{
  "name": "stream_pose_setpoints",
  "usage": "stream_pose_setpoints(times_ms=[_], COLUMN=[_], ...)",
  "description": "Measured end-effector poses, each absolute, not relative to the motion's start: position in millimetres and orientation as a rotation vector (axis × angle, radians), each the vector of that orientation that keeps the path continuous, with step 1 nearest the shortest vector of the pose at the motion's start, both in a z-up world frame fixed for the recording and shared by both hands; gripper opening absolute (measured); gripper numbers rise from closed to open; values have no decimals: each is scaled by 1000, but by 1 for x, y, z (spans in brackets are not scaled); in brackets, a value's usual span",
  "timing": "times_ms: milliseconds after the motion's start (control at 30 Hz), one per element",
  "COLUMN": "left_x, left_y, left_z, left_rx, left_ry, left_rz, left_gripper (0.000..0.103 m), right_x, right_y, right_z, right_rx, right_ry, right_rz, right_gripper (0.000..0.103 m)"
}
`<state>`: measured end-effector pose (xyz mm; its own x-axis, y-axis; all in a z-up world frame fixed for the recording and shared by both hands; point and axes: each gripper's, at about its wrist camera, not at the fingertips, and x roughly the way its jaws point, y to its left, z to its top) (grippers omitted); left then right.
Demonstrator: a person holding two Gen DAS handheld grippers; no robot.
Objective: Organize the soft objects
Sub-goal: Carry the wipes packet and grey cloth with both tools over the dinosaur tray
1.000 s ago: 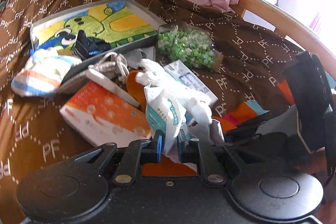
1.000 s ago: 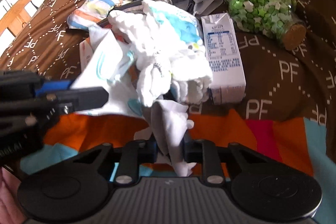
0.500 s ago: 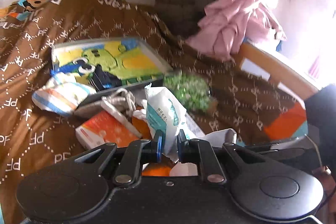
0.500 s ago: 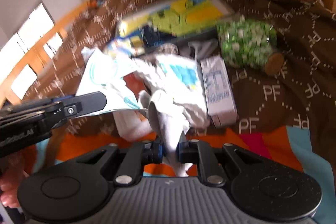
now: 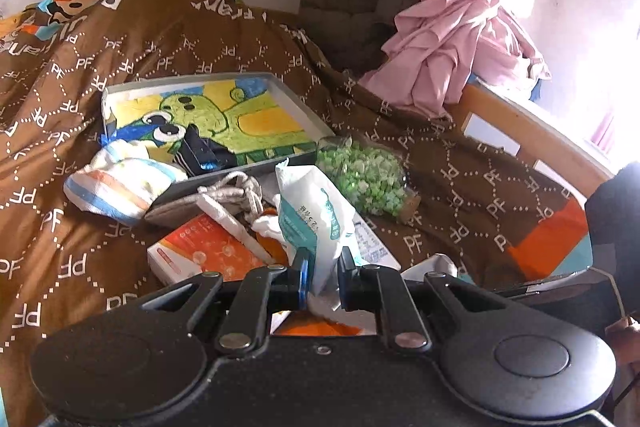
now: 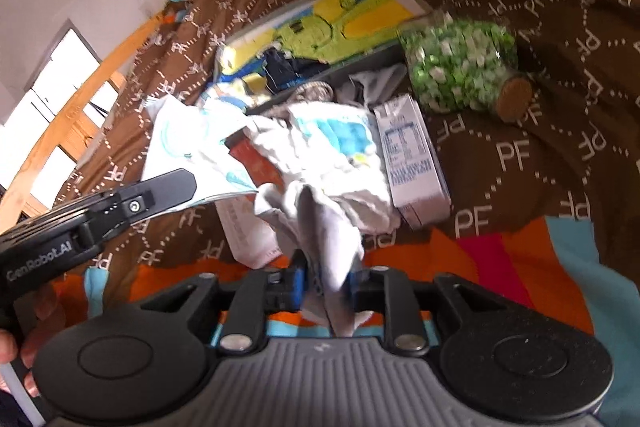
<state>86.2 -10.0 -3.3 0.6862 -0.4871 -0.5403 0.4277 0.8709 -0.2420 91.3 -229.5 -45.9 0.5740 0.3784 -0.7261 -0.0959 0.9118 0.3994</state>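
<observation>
Jaws of the left gripper (image 5: 323,277) pinched on the lower edge of a white packet (image 5: 316,219) with teal print, held upright above the clutter on the bed. Jaws of the right gripper (image 6: 325,285) clamped on a twisted tail of the white cloth (image 6: 332,163), blue patches on its bunched upper part, draped over the clutter just left of the milk carton (image 6: 412,155). Landmark: the shallow tray (image 5: 288,95) with a green cartoon lining, lying on the brown blanket (image 5: 160,43). Inside the tray near its front edge, a dark folded garment (image 5: 204,155). Hanging over the tray's front-left corner, a striped cloth (image 5: 116,183). Just right of the tray's front-right corner, a jar of green stars (image 5: 364,179) on its side, cork end away from the tray. In front of the tray, a grey cord (image 5: 236,191), then an orange box (image 5: 208,255). Beyond the tray to the right, pink clothes (image 5: 452,47) heaped at the wooden bed rail (image 5: 528,127).
</observation>
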Motion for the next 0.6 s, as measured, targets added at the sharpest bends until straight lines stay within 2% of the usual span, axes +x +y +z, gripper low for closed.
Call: stream_pose_setpoints(times_ms=[100,133,167,267,433,600], left_x=[86,85,85,84,85,85], left_y=[-13,-14,-14,-15,-14,-11], left_z=[-6,-6,-7,-7,-7,-4], left_rx=[-76,-72,-70,-66,-75,-89], left_ry=[648,649,650,650,652,639], left_rz=[-514,-515,-517,-518,-507,-496], left_gripper=[15,15,15,15,15,15], right_x=[92,92,90,90,91,86], right_y=[-232,-233,-233,-231,-226,-241], right_z=[-49,-48,-47,-43,-47,-35], right_rx=[344,346,344,324,293,418], right_ry=[933,930,918,900,921,811], right_rz=[265,262,260,254,248,313], right_gripper=[30,27,19,9,5,4])
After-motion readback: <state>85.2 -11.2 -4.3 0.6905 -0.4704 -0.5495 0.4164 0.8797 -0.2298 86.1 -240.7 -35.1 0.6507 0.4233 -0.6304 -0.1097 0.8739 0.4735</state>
